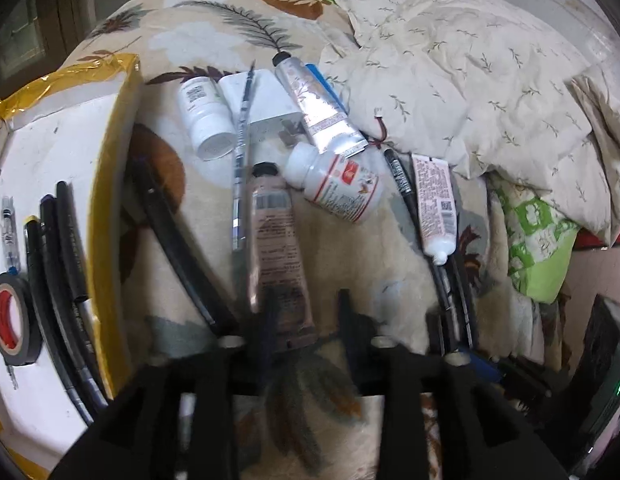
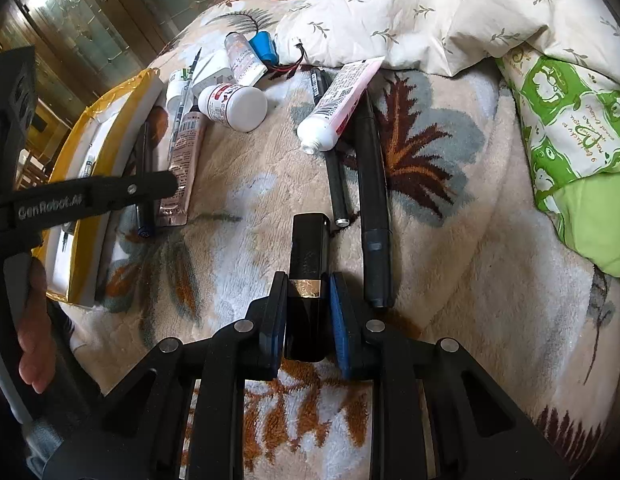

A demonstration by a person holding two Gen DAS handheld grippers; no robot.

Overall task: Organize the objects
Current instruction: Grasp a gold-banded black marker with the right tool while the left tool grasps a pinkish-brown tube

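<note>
My right gripper (image 2: 308, 292) is shut on a black lipstick case (image 2: 308, 248) with a gold band, held just above the blanket. My left gripper (image 1: 306, 312) is open and blurred, its fingers either side of the crimped end of a brown cream tube (image 1: 276, 248). That tube also shows in the right wrist view (image 2: 182, 160), with the left gripper (image 2: 150, 188) above it. A white box with yellow tape (image 1: 106, 184) at the left holds pens and a tape roll (image 1: 12, 320). White bottles (image 1: 337, 188), tubes (image 1: 435, 208) and pens lie scattered on the blanket.
A floral fleece blanket (image 2: 469, 280) covers the bed. A crumpled cream quilt (image 1: 469, 60) is piled at the back right, with a green pillow (image 2: 569, 120) beside it. Two black pens (image 2: 373, 208) lie just right of the lipstick. A blue battery pack (image 2: 262, 42) lies by the quilt.
</note>
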